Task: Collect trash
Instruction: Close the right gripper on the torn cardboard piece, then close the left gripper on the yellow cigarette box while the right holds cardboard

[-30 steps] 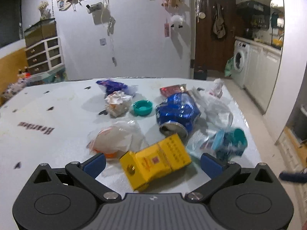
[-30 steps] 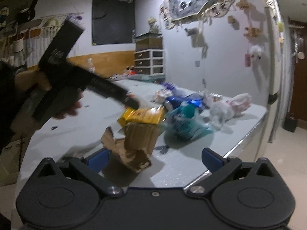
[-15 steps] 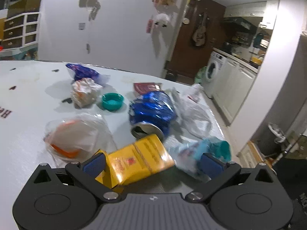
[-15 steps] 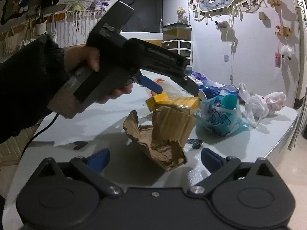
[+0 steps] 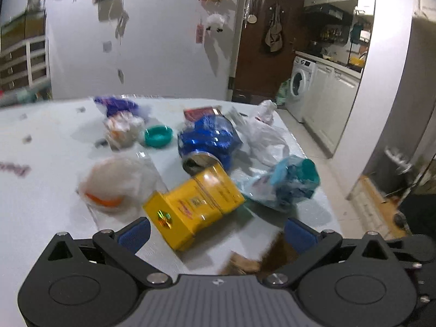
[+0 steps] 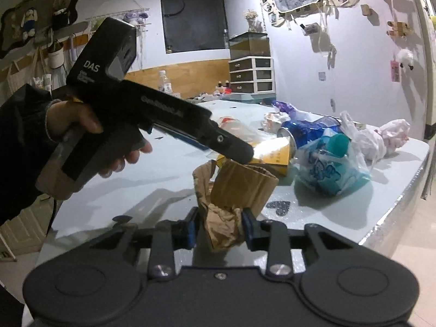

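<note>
Right wrist view shows the right gripper [image 6: 220, 227] clenched on a crumpled brown cardboard scrap [image 6: 235, 190] at the near edge of the white table [image 6: 169, 177]. Left gripper [image 5: 216, 230] stands released, its blue pads flanking a yellow cardboard carton [image 5: 194, 204] without touching.

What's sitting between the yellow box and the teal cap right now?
The crushed blue can lies between the yellow box and the teal cap, its open end toward the box. The left wrist view shows this.
</note>
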`<state>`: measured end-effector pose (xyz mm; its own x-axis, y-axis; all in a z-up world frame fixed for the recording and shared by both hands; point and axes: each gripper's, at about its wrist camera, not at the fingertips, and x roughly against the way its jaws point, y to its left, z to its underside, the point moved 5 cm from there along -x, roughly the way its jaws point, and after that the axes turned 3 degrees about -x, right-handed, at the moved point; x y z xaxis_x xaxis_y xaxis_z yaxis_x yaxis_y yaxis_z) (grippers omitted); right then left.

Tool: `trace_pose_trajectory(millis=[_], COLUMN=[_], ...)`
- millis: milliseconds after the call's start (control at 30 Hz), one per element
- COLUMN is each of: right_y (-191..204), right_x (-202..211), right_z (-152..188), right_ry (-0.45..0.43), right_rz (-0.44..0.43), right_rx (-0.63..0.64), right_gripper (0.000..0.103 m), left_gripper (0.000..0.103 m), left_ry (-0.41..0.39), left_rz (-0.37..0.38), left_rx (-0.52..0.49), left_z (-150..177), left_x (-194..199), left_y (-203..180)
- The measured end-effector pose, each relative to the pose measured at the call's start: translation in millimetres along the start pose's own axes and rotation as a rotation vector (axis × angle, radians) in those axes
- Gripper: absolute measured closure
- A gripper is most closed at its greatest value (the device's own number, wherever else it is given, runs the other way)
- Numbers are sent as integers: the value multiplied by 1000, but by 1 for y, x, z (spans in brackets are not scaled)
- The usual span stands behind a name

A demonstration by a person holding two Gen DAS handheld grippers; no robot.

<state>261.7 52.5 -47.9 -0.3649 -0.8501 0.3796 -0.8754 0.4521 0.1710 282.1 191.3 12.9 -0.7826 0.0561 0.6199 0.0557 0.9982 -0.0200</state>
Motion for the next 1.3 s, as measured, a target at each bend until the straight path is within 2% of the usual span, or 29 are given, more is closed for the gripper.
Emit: trace_pose_trajectory(millis=[100, 267, 400, 567, 767, 967, 1033, 1100, 1300], right_y=[0, -1, -4, -6, -15, -16, -14, -12, -8], right_x=[8, 27, 38, 46, 42, 41, 41, 41, 40], right_z=[-1, 0, -1, -1, 0, 2, 4, 5, 7], right_ry=[6, -1, -9, -9, 15, 21, 27, 29, 29], right_rz=[7, 27, 40, 49, 85, 60, 46, 37, 30], right_rx=[-18, -40, -59, -66, -97, -122, -128, -123, -112], right_gripper=[73, 75, 75, 75, 75, 75, 74, 72, 63], left_gripper=[0, 1, 1, 10, 14, 18, 18, 17, 17], left_ry=[-4, -28, -8, 58, 82, 133, 130, 117, 83], left_rz=[-1, 24, 33, 49, 44, 72, 50, 35, -18], left_rx=[-29, -17, -13, -13, -41, -88, -104, -83, 74], left_z=[-13, -35, -42, -30, -9, 14, 15, 11, -7], left_x=[-6, -25, -51, -65, -43, -22, -17, -16, -25], left_y=[0, 4, 7, 8, 7, -1, -1, 2, 16])
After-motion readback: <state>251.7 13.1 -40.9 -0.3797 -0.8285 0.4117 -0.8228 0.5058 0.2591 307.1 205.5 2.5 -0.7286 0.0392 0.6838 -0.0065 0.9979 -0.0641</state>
